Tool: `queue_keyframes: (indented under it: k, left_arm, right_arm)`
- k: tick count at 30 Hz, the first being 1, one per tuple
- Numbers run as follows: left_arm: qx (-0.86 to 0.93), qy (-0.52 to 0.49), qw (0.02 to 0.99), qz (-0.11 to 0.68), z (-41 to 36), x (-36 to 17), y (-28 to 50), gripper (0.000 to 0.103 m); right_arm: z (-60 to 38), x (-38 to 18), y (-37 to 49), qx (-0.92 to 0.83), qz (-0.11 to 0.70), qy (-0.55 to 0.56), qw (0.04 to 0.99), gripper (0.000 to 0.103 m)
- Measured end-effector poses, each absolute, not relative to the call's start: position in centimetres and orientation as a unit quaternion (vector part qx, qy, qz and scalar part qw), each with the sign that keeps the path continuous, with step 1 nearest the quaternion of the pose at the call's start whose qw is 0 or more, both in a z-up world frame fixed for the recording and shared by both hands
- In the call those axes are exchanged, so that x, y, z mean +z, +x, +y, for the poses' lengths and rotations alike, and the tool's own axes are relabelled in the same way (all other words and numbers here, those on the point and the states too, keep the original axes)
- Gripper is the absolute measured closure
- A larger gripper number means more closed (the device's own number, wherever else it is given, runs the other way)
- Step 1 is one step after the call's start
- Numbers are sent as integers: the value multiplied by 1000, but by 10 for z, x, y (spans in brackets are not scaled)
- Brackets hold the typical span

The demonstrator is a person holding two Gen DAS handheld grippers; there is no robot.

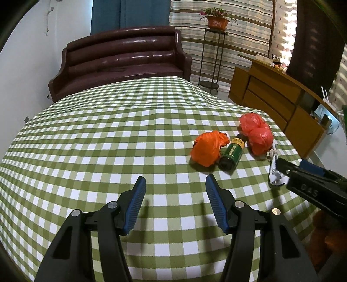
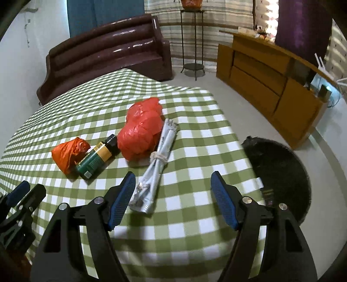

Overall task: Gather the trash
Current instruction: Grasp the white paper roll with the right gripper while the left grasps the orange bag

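- Spreading wide, the left gripper (image 1: 175, 184) holds its blue ribbed fingers (image 1: 136, 201) apart over bare checked cloth, nothing between them.
- Right gripper (image 2: 172, 181): blue pads (image 2: 223, 199) likewise parted and grasping nothing; the near end of the rolled newspaper (image 2: 155, 167) lies just inside its left finger. Whether they touch cannot be told.
- Rolled newspaper: grey, tied round the middle with pale string, lying flat on the cloth, its far end against the red bag.
- Red plastic bag (image 2: 142, 130): crumpled and knotted, beside the newspaper and just right of the bottle's cap.
- Green bottle (image 2: 97, 157): on its side, yellow label band, black cap pointing away from the grippers; sits between the two bags.
- Orange plastic bag (image 2: 68, 154): smaller, crumpled, touching the bottle's left side.
- All four trash items cluster on the right half of the table, ahead of the right gripper and well right of the left one.
- Green-and-white checked tablecloth (image 1: 108, 134): covers the table.
- Black round bin (image 2: 279, 171): on the floor just past the table's right edge.
- Dark brown sofa (image 1: 121, 58): beyond the table's far edge.
- Wooden cabinet (image 2: 266, 86): along the right wall.
- Potted plant (image 1: 216, 18): on a tall metal stand by the striped curtain.
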State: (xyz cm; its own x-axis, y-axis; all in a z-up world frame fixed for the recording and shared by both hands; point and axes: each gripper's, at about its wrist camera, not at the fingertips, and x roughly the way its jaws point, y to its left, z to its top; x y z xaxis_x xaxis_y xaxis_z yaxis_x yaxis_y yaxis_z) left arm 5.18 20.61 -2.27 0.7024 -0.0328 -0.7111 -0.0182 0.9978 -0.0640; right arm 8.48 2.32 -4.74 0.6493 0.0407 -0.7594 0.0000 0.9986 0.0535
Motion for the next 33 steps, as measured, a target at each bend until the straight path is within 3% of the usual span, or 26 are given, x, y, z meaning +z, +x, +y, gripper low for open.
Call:
queue_keyframes:
  k: [2,15,33]
  left_arm:
    - [-3,-33,922,386,206,-23,53,45]
    - [-6,-35,921,388,206,-26,61,42]
    - [-34,-18,918,394,180,-24,97,40]
  right_arm:
    - [27,-51,89,11,424,22,905,34]
    - [22,-57,87,2,422,-17,906,84]
    - [-4,-48,83,24,406,-1,914,86]
